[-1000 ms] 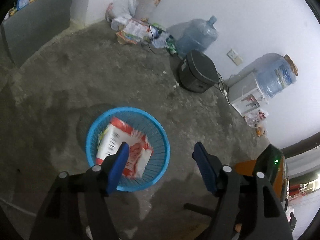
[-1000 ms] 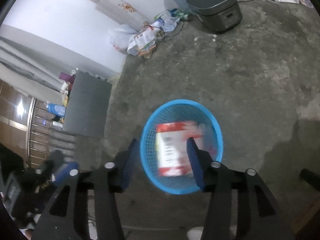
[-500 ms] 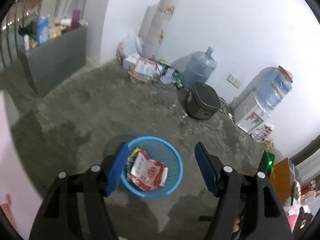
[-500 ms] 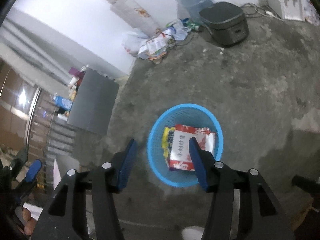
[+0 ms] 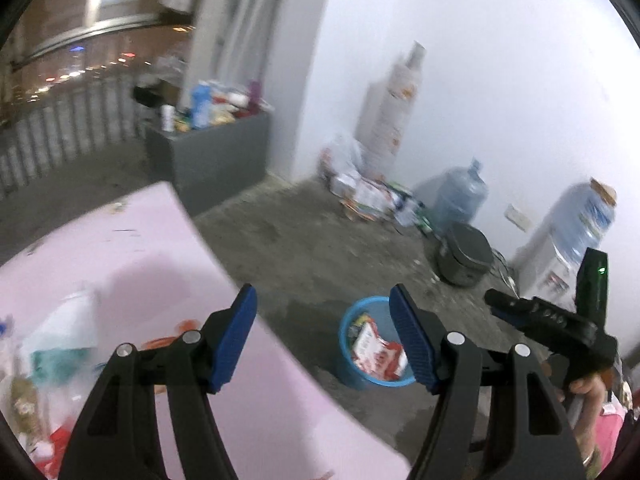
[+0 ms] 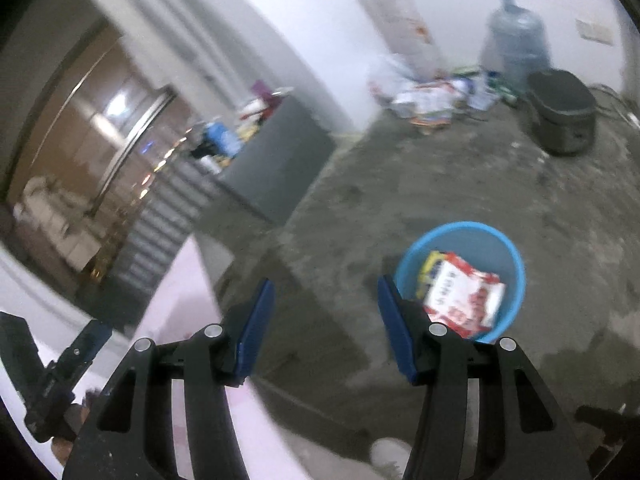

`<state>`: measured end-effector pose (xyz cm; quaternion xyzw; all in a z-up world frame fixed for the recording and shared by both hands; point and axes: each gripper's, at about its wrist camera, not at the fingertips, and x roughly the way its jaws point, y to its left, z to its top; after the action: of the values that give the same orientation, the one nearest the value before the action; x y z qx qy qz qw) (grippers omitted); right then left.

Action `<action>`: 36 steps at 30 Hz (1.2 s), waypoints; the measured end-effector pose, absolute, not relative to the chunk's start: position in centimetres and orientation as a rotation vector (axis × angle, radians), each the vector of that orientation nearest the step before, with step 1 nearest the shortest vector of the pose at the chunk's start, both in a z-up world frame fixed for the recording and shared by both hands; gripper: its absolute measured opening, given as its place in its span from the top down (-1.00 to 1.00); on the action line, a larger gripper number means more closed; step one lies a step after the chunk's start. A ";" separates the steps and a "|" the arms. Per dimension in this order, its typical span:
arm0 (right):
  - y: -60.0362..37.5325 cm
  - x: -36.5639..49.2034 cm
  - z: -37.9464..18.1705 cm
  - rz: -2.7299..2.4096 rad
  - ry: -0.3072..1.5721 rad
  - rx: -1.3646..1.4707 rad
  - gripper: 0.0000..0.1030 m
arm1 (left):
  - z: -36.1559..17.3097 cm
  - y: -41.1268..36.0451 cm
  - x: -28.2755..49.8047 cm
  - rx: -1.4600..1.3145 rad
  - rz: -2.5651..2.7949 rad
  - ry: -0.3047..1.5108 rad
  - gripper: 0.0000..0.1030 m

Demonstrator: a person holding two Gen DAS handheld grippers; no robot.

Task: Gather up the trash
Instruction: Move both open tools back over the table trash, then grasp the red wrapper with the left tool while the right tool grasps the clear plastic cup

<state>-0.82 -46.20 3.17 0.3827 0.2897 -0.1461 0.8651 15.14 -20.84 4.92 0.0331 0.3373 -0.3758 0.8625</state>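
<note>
Both the left gripper [image 5: 320, 332] and right gripper [image 6: 324, 320] stand apart, empty; the blue basket [image 6: 516, 256] with its red packet [image 6: 464, 300] sits below, ahead-right of each; leftover wrappers [image 5: 60, 336] on the pink desk [image 5: 160, 248] lie blurred left of the left gripper; a rushed grab could miss or scatter them.

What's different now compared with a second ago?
Both grippers, left gripper and right gripper, pulled up and away from the blue basket; a pink table came into view. Unchanged: jaws open and empty, red-and-white packet in the basket.
</note>
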 end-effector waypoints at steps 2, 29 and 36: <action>-44.9 -0.2 3.9 -0.264 0.606 0.785 -0.01 | 5.6 -18.0 15.0 0.047 -0.749 0.679 -0.29; -26.7 10.0 6.7 0.127 0.771 0.564 -0.01 | 3.1 9.6 10.5 -0.191 -0.479 0.591 -0.02; -22.3 12.7 5.8 0.255 0.820 0.553 0.01 | 1.3 9.3 10.5 -0.231 -0.608 0.631 0.20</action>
<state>12.70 -22.29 5.82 0.2648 0.3926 0.1221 0.8723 10.51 9.28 1.29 -0.1115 0.3049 -0.2936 0.8991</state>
